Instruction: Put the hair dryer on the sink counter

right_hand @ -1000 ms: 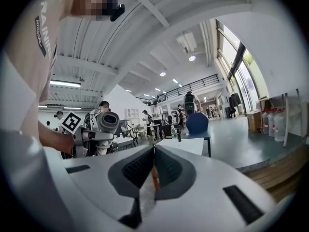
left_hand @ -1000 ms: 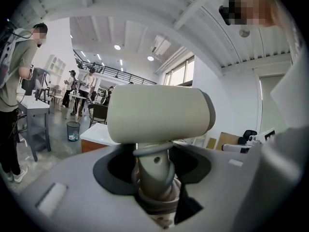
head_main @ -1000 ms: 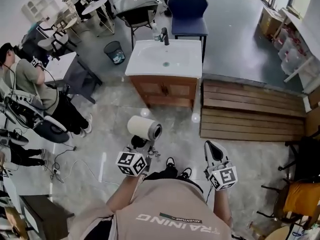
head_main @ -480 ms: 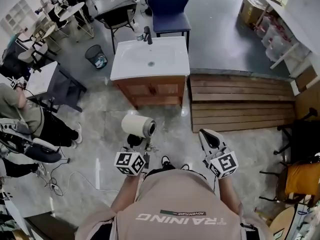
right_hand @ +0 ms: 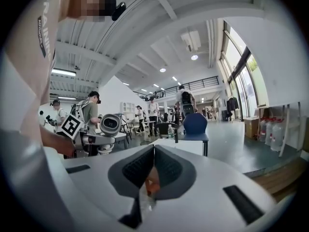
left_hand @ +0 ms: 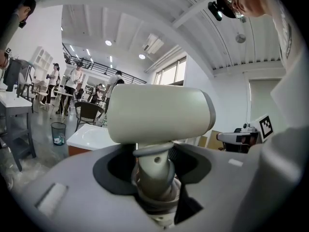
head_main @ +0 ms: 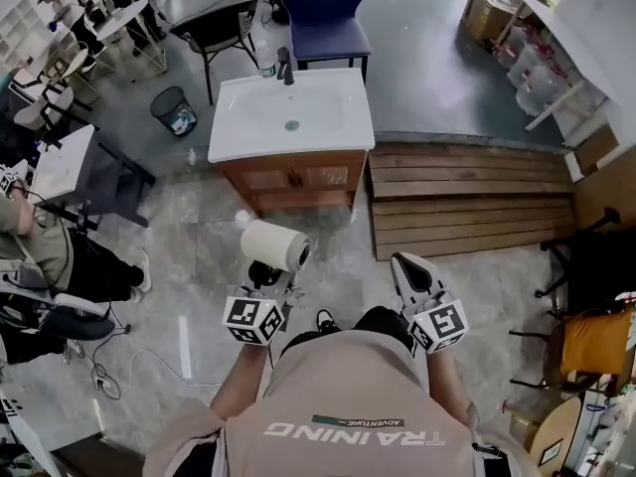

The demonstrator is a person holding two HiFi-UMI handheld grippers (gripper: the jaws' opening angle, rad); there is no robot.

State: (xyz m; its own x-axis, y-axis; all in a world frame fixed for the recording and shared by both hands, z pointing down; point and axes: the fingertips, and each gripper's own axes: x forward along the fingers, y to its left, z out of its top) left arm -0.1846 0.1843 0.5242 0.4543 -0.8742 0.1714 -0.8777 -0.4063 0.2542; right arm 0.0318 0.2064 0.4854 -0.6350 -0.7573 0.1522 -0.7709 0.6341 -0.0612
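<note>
Short of the front edge of the sink counter (head_main: 350,127), above the floor (head_main: 199,256), the hair dryer (head_main: 275,244) is held by its handle, which is clamped between the jaws of the left gripper (head_main: 266,282). Its cream barrel lies level above those jaws, with the open end turned toward the right gripper (head_main: 406,265). The 2 jaws of the right gripper are pressed together with nothing between them, and both grippers are pointed toward the counter, where a dark faucet (head_main: 287,66) stands at the back edge.
</note>
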